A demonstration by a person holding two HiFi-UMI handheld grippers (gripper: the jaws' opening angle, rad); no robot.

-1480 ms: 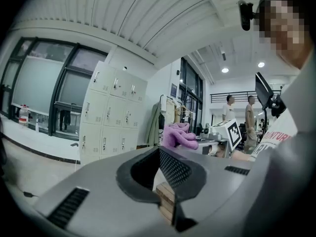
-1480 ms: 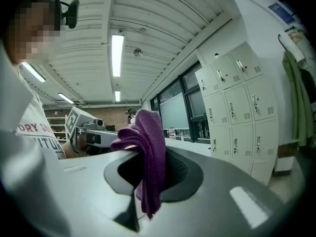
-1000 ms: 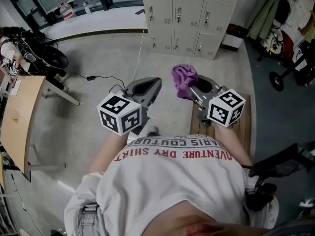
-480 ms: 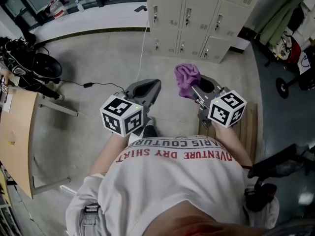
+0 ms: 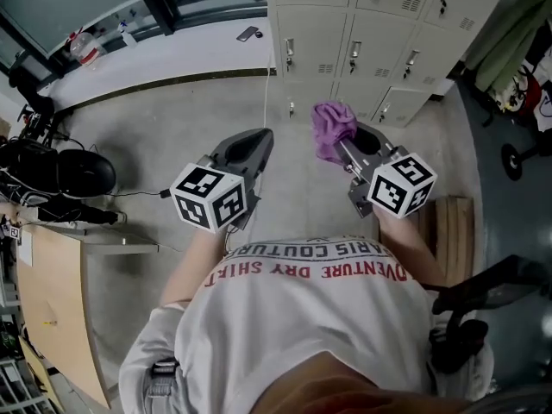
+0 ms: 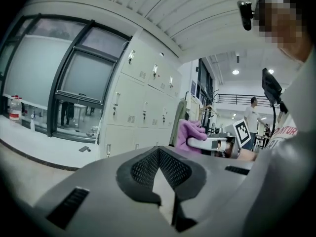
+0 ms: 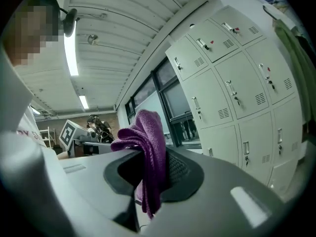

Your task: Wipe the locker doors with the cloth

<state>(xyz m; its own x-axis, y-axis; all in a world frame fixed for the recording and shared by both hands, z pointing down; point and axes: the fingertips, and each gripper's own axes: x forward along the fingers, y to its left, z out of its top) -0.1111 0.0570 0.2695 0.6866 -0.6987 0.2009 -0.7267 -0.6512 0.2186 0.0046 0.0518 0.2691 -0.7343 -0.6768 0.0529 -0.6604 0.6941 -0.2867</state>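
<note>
- Head view, left side: the left gripper (image 5: 257, 145) points forward at the lockers. The left gripper view shows its jaws closed together with nothing between them.
- Centre-right: the right gripper (image 5: 347, 151) has its jaws clamped on the cloth (image 5: 332, 128). The cloth is a purple, ribbed, crumpled wad that bulges up and forward past the jaw tips, with one fold hanging down.
- Ahead: the locker doors (image 5: 345, 20), pale grey with handles and vents, face both grippers and stand apart from the cloth.
- Judgement: wiping has not begun, and the right gripper must carry the cloth straight forward to a door.
</note>
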